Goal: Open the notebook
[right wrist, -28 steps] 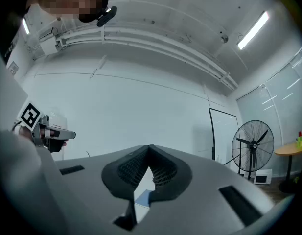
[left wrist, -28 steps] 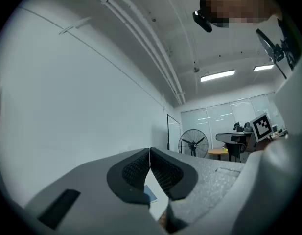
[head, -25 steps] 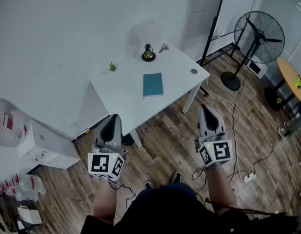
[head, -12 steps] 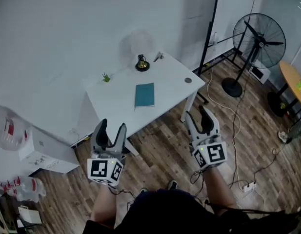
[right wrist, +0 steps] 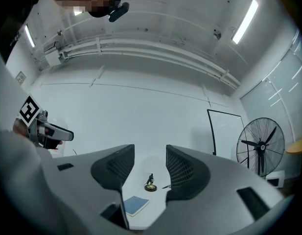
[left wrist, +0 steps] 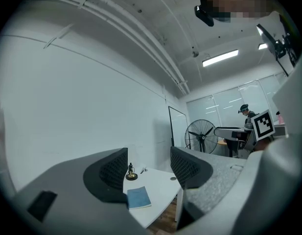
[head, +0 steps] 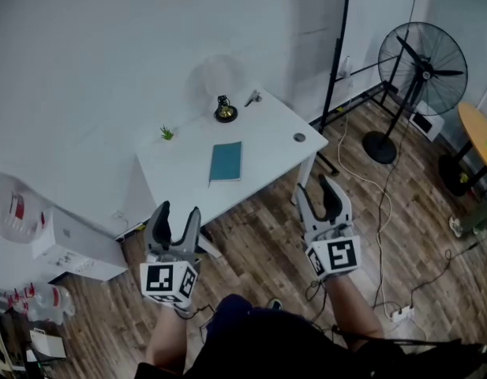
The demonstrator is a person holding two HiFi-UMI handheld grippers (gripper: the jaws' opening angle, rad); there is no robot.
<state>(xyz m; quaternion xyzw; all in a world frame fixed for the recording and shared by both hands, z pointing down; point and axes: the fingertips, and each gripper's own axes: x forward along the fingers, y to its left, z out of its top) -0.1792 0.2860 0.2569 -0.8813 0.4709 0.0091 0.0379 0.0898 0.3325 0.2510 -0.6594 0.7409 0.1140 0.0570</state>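
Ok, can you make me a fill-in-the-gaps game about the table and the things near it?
1. The teal notebook lies ____, its cover not yet lifted.
2. The table that it lies on is coloured ____.
3. On the wooden floor, right of the table, stands a tall black ____.

Missing words: closed; white; fan.

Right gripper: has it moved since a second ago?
Yes. In the head view the right gripper has come nearer the white table, toward its right corner. Its jaws, apart and empty, are closing.
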